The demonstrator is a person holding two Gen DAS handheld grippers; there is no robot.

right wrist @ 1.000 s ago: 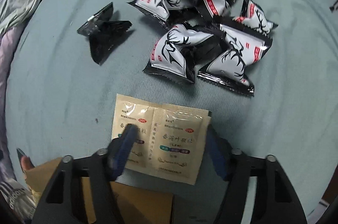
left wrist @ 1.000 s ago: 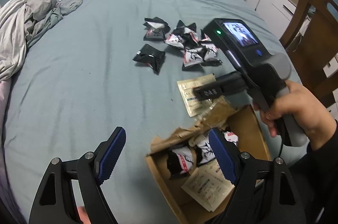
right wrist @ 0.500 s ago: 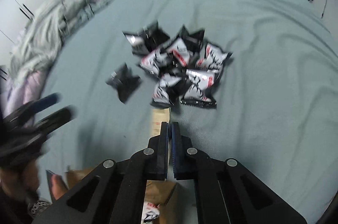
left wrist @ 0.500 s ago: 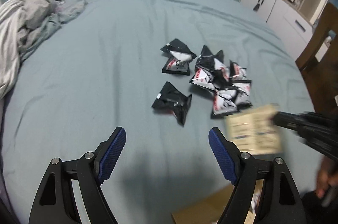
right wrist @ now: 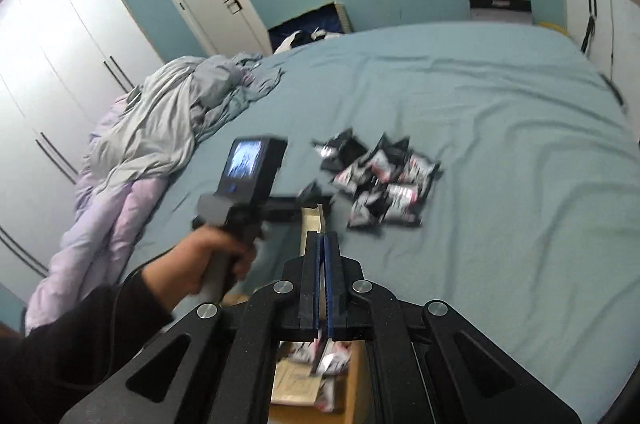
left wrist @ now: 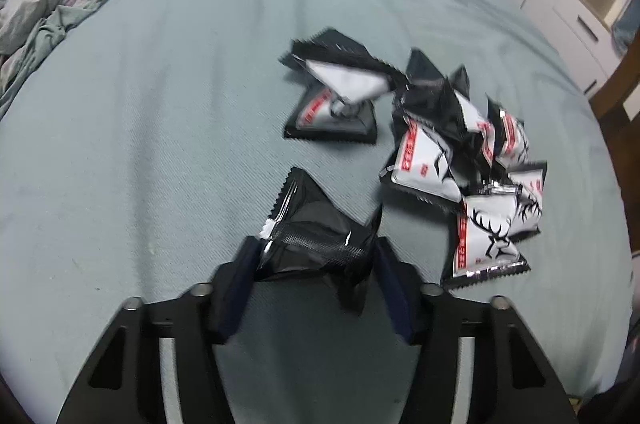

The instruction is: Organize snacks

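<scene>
Black foil snack packet [left wrist: 316, 236] lying on the blue-grey bed sheet [left wrist: 160, 104], flanked by the blue pads of the left tongs [left wrist: 314, 264], whose fingers stand just beside its two edges; whether they press it cannot be told. Just to its right lies a heap of black-and-white deer-print snack packets [left wrist: 460, 160], several overlapping. Right tongs [right wrist: 323, 244] are clenched on a thin beige sachet [right wrist: 311, 228], seen edge-on and projecting forward from between the fingers. Below them, an open cardboard box [right wrist: 352, 384] holds more packets and sachets. Left hand [right wrist: 200, 260] grips its tool's handle; a crumpled grey quilt [right wrist: 168, 120] lies at the bed's far left.
</scene>
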